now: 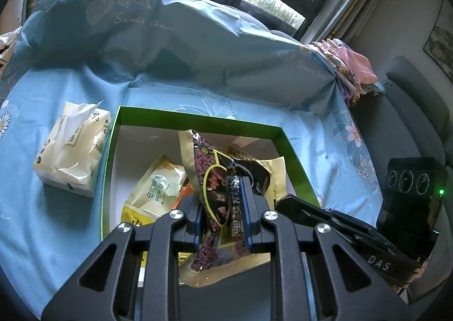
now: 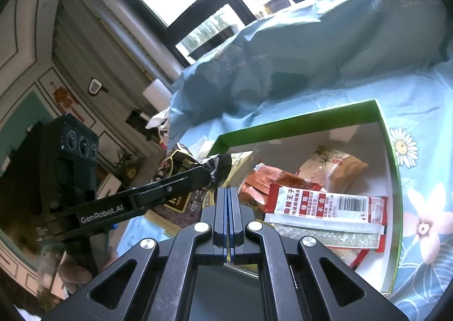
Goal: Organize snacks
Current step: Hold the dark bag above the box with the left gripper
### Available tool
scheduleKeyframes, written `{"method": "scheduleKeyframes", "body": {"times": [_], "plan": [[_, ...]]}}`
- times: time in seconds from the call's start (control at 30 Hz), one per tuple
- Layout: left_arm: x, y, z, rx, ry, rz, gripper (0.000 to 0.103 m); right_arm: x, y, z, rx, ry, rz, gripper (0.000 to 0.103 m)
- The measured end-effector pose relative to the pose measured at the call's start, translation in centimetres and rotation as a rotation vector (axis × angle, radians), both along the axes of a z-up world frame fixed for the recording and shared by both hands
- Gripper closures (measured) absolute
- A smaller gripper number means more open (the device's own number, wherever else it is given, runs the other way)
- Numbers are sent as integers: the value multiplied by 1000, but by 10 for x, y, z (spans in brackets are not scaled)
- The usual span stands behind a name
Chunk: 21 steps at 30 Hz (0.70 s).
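My left gripper is shut on a dark purple and gold snack packet and holds it upright over the green-rimmed white box. In the box lie a yellow packet and a cream and black packet. The right wrist view shows my right gripper shut and empty above the box's near edge. Inside the box there lie a red and white barcode packet, orange packets and a beige packet. The left gripper with its dark packet is at the left.
A pack of tissues lies left of the box on the blue flowered sheet. A covered pillow lies behind the box. A grey sofa stands at the right. The other gripper's body is close at the right.
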<state>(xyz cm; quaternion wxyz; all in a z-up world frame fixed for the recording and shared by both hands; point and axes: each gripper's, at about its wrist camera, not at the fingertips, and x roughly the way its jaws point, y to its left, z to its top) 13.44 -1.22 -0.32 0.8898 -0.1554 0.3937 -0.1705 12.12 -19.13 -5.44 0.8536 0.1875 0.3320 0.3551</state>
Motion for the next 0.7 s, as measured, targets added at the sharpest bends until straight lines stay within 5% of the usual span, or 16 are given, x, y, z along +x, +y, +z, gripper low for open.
{"method": "scheduleKeyframes", "body": {"times": [0.7], "plan": [[4,-4,-1,-13,-13,-6,83,2,-1,0,-2,-2,0,101]]}}
